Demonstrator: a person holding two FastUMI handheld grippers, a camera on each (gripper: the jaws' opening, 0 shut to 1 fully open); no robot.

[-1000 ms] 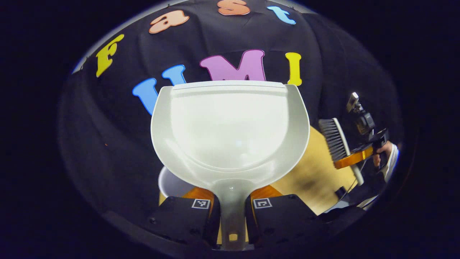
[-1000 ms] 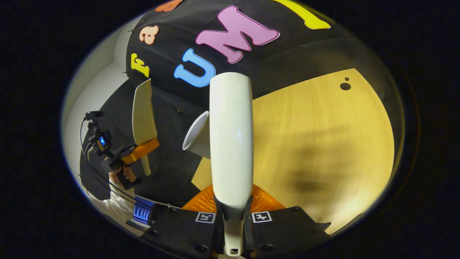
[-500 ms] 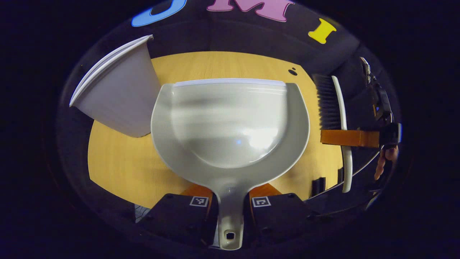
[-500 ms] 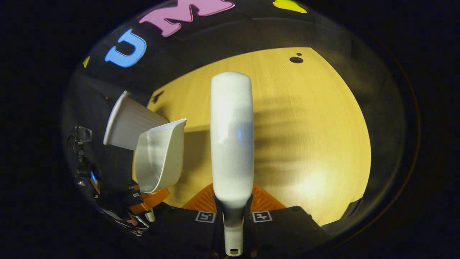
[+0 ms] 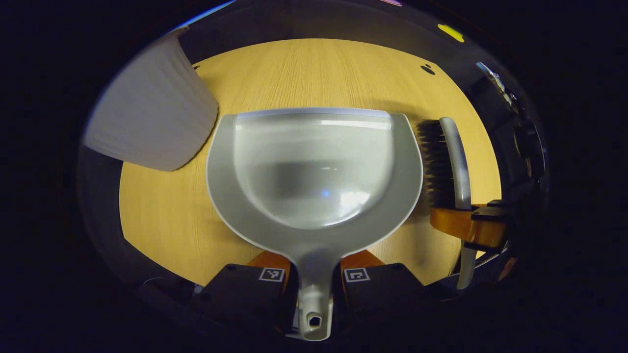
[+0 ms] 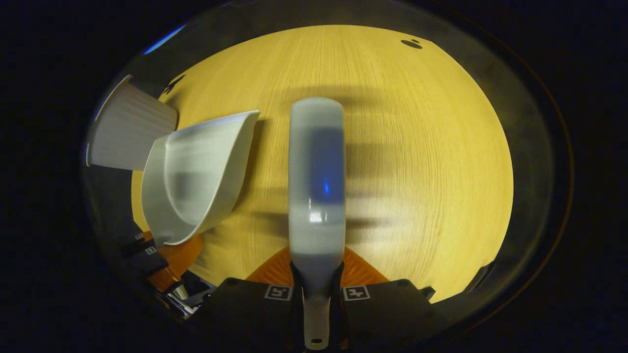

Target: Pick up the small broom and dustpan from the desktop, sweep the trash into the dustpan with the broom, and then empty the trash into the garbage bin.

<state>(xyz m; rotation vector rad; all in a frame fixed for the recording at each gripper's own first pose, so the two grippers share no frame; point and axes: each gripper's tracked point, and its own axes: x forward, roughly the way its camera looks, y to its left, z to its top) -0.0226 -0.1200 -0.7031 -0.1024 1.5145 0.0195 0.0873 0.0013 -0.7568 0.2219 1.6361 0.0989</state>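
The pale grey dustpan [image 5: 314,166] is held by its handle in my left gripper [image 5: 314,289], which is shut on it; its pan looks bare and faces down at the wooden desktop [image 5: 304,73]. In the right gripper view the small broom [image 6: 316,181] has its white back towards me, and my right gripper [image 6: 316,294] is shut on its handle. The broom [image 5: 449,162] with its dark bristles hangs just right of the dustpan in the left gripper view. The dustpan [image 6: 196,171] sits left of the broom in the right gripper view.
The white ribbed garbage bin [image 5: 147,117] stands at the desk's left edge, also seen as the bin [image 6: 127,130] at the far left. A small dark hole [image 6: 411,44] marks the desktop's far right. The desktop [image 6: 417,147] stretches out wide under the broom.
Both grippers tipped down from facing the booth wall to facing the desktop. The dustpan came away from over the bin, and broom and dustpan drew close side by side above the desk.
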